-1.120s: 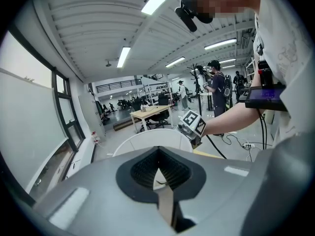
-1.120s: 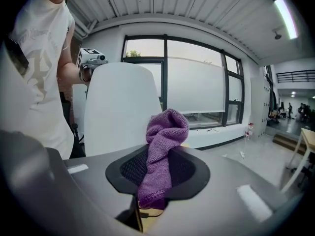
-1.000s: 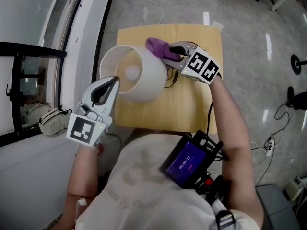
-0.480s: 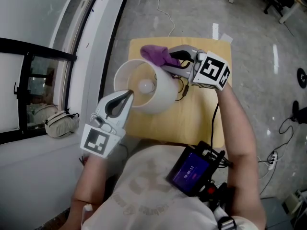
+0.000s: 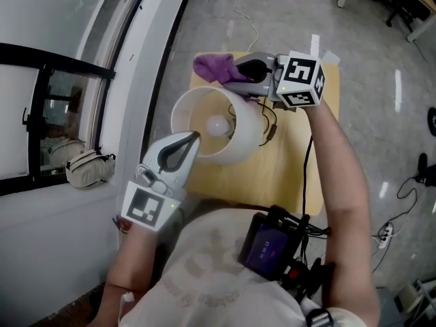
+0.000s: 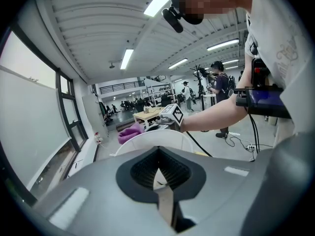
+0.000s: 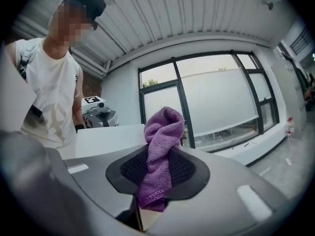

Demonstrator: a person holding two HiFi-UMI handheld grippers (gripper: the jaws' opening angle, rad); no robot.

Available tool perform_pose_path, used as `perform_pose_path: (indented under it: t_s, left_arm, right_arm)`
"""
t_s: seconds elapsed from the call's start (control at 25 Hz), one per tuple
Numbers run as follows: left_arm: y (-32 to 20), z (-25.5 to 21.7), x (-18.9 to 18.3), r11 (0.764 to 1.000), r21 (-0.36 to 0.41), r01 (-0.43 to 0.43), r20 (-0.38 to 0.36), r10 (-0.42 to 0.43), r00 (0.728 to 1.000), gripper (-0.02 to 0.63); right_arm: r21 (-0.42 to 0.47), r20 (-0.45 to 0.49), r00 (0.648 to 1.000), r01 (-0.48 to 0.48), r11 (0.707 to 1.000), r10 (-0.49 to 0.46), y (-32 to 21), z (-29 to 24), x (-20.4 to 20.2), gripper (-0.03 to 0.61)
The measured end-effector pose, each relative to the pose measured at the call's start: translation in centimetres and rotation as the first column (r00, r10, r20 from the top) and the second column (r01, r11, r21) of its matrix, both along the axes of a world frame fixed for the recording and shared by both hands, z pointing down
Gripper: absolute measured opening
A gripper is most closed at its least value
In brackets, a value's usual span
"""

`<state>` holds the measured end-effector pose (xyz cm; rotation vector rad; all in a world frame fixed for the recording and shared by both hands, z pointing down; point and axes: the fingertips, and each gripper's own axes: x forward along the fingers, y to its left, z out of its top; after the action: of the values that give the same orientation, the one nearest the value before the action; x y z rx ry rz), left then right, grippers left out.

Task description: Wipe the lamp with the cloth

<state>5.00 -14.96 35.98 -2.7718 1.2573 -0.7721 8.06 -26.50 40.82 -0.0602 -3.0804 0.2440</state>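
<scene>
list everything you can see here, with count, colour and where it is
lamp: 1, white shade, on the table
bulb: 1, white, inside the shade
cloth: 1, purple, above the shade's far rim
table: 1, light wood, under the lamp
bag: 1, beige, ledge by the window
cable: 1, white, floor beyond the table
screen unit: 1, black, purple screen, on the person's chest
left tongs: 1, grey, closed on the shade's near rim
right tongs: 1, grey, closed on the cloth
</scene>
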Motion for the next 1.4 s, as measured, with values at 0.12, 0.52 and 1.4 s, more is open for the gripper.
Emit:
perform_pose_path:
  t_s: [0.12,0.52,1.4]
  left_arm:
    - [0.0,0.0,0.2,1.000,0.003,0.000,-0.002,0.000,1.000,0.000]
    - [-0.1,-0.2,-0.3,1.000,0.021,-0.009,-0.012,0.010,1.000,0.000]
    - [1.0,-2.3,-1.3,0.934,0.088,-0.347,-0.158,0.357,0.920,0.000]
  right_arm:
    - [-0.124,-0.061,0.998,-0.025,0.992,0.017,-1.1,3.5,0.3,0.110]
    - [-0.468,-0.107,0.947,-0.317,0.825,0.303,-1.8,12.1,4.5,0.110]
    - [-0.185,0.082,0.534,-0.821,0.539,0.841,16.4,-0.7,5.3,0.114]
